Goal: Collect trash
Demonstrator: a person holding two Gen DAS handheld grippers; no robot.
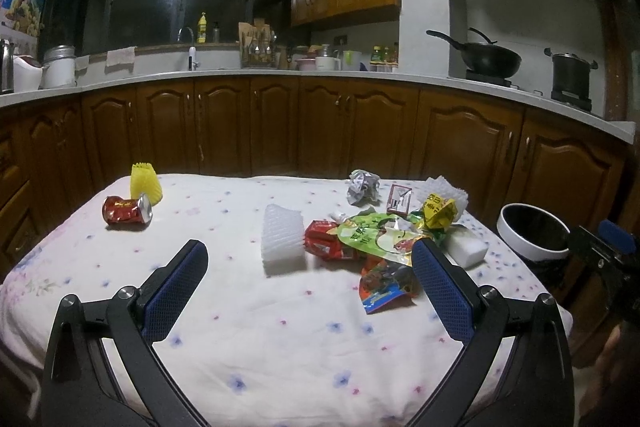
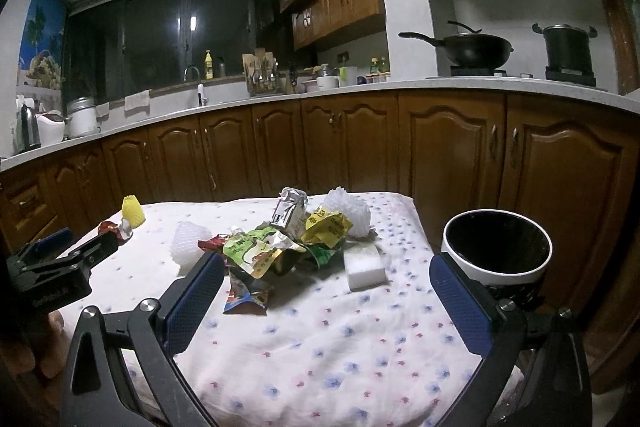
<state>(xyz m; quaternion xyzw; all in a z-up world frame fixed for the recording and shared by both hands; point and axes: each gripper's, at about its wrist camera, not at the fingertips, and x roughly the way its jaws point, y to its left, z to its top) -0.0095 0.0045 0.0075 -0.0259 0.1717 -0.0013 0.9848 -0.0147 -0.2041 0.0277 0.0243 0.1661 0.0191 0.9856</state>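
**Both grippers wide apart over a table of trash**

Fingers (image 1: 176, 291) on our left gripper (image 1: 310, 267) are spread wide and hold nothing; they hover above the near part of the table (image 1: 280, 347), which wears a white cloth with small flowers. Going left to right in the left view, we see a crushed red can (image 1: 127, 210) lying on its side near the far left corner, touching a yellow foam net (image 1: 146, 183) that stands just behind it. Near the middle stands a white foam net (image 1: 281, 241). Just right of it lies a heap of wrappers: a red one (image 1: 326, 245), a green pouch (image 1: 374, 237), an orange one (image 1: 386, 285) nearest us and a yellow one (image 1: 438, 211) at the back. Behind the heap we see a ball of crumpled paper (image 1: 363, 187), a small carton (image 1: 399, 199) and a second white net (image 1: 446, 193). A white block (image 1: 466, 245) lies at the heap's right edge.

Off the table's right side stands the bin (image 2: 498, 247), white-rimmed and dark inside, apart from the trash.

Our right gripper (image 2: 326, 273) is likewise spread wide and empty, above the table's near right part, its right finger (image 2: 460, 301) in front of the bin. At the far left of the right view we see the left gripper from the side.
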